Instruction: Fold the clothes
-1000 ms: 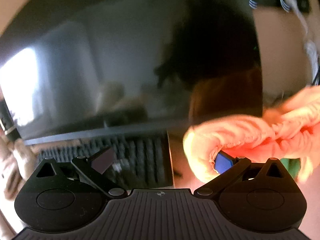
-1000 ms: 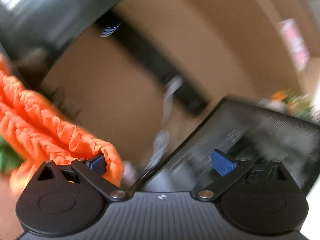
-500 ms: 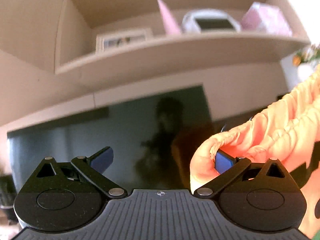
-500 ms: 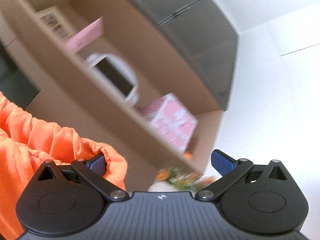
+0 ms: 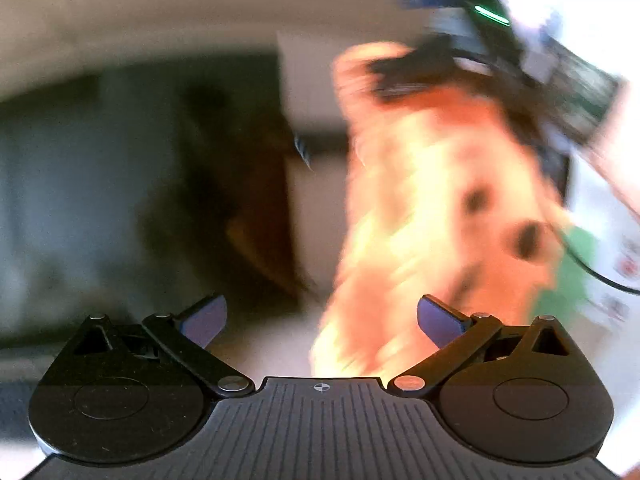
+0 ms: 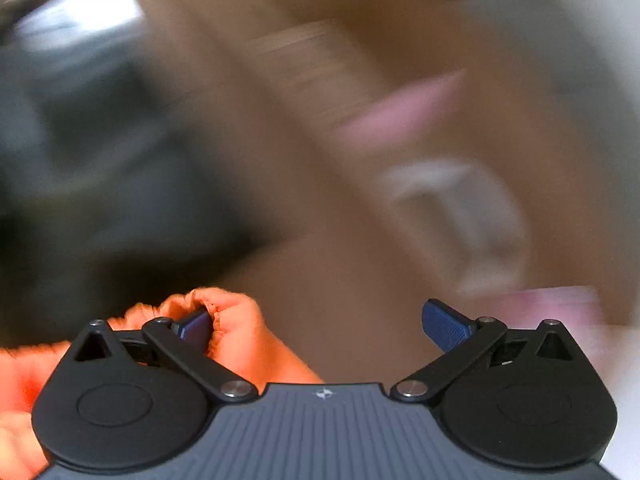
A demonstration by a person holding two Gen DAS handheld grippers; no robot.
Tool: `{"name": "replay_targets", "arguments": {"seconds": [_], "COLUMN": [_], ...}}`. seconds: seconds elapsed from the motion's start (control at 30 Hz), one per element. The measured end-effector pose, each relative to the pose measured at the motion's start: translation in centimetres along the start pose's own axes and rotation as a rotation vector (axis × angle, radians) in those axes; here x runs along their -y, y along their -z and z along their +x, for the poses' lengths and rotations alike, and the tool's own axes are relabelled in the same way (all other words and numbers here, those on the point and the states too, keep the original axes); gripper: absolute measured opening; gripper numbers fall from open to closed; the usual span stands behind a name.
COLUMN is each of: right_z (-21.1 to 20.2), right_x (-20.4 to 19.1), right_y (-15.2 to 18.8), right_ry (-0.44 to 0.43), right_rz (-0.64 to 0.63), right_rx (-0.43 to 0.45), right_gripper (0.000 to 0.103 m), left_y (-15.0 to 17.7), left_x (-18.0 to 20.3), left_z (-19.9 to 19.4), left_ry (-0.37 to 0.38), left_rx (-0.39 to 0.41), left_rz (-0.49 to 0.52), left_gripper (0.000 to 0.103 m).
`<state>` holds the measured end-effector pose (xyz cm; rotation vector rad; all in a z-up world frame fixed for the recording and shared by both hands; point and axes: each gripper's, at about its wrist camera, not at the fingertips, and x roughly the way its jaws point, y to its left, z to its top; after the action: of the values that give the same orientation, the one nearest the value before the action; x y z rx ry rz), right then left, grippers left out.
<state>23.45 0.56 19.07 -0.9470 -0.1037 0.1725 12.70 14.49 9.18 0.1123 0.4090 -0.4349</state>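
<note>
An orange garment with a gathered elastic edge hangs in the air. In the left wrist view the orange garment [image 5: 432, 208] is blurred, to the right, in front of my open left gripper [image 5: 320, 320]; it no longer wraps the right finger [image 5: 438, 322]. My other gripper [image 5: 460, 52] shows blurred at the garment's top. In the right wrist view my right gripper [image 6: 316, 324] stands wide open, and the garment's gathered edge [image 6: 232, 320] is hooked over its left finger [image 6: 196, 326].
A dark screen [image 5: 120, 200] fills the left of the left wrist view, blurred. A beige wall with a shelf and a pink item [image 6: 400, 112] smears across the right wrist view. A green patch [image 5: 568, 280] shows behind the garment.
Both grippers swung fast and the views blurred. The garment came off my left gripper's right finger and now hangs from the right gripper. The right gripper still carries the edge on its left finger.
</note>
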Motion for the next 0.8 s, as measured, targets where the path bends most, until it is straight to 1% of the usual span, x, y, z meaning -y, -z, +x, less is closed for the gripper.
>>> {"name": "replay_targets", "arguments": {"seconds": [0.03,0.1,0.13,0.2,0.27,0.33,0.37,0.4,0.43,0.47,0.53,0.57,0.63,0.7,0.73,0.8], "right_z": [0.0,0.1,-0.1,-0.7,-0.6,-0.1,0.4,0.8,0.8,0.5,-0.8,-1.5,-2.9,-4.3,-4.8,-5.3], "right_x": [-1.7,-5.2,-6.2,-6.2,-4.5,-2.4,-1.5,-0.9,-0.7,-0.7,-1.0,-1.4,-2.2,-3.5,-4.4,-6.3], "right_y": [0.6,1.9,2.6,4.0,5.8,7.9,9.5,11.4,13.3,14.8,18.1,19.8,23.2,26.4,27.6,29.3], "right_ry": [-0.082,-0.246,-0.306,-0.368,-0.408,-0.46,-0.521,-0.61,-0.661,-0.654,-0.599,-0.578,-0.535,-0.52,-0.527,-0.563], "right_rz": [-0.02,-0.061,-0.061,-0.007,0.144,0.344,0.485,0.621,0.711,0.756,0.819,0.859,0.937,1.06,1.128,1.262], "right_rx": [-0.004,-0.011,-0.013,-0.02,-0.066,-0.133,-0.191,-0.259,-0.315,-0.353,-0.446,-0.496,-0.598,-0.692,-0.721,-0.743], "right_gripper": [0.103,0.103,0.103,0.103,0.103,0.103,0.103,0.103,0.103,0.103,0.103,0.103,0.103,0.103,0.103,0.103], "left_y": [1.1,2.7,3.2,3.7,3.8,3.7,3.8,3.9,4.1,4.3,4.5,4.3,2.8,1.7,1.4,1.2], "left_x": [0.3,0.7,0.7,0.2,-0.4,-1.1,-1.4,-1.8,-2.2,-2.5,-3.6,-4.1,-5.0,-5.5,-5.6,-5.9], "left_z": [0.7,1.8,2.3,3.5,5.0,7.1,8.4,9.9,11.3,12.7,14.7,15.1,14.4,13.5,13.5,14.4], "left_ry": [0.021,0.036,0.049,0.076,0.114,0.19,0.2,0.179,0.159,0.138,0.053,0.04,0.088,0.154,0.182,0.227], "left_rx": [-0.05,-0.119,-0.148,-0.19,-0.225,-0.267,-0.29,-0.315,-0.339,-0.363,-0.406,-0.399,-0.321,-0.231,-0.201,-0.167], "left_rz": [0.002,0.006,-0.003,-0.043,-0.1,-0.167,-0.195,-0.211,-0.226,-0.242,-0.26,-0.274,-0.289,-0.297,-0.307,-0.338], "left_gripper": [0.103,0.103,0.103,0.103,0.103,0.103,0.103,0.103,0.103,0.103,0.103,0.103,0.103,0.103,0.103,0.103]}}
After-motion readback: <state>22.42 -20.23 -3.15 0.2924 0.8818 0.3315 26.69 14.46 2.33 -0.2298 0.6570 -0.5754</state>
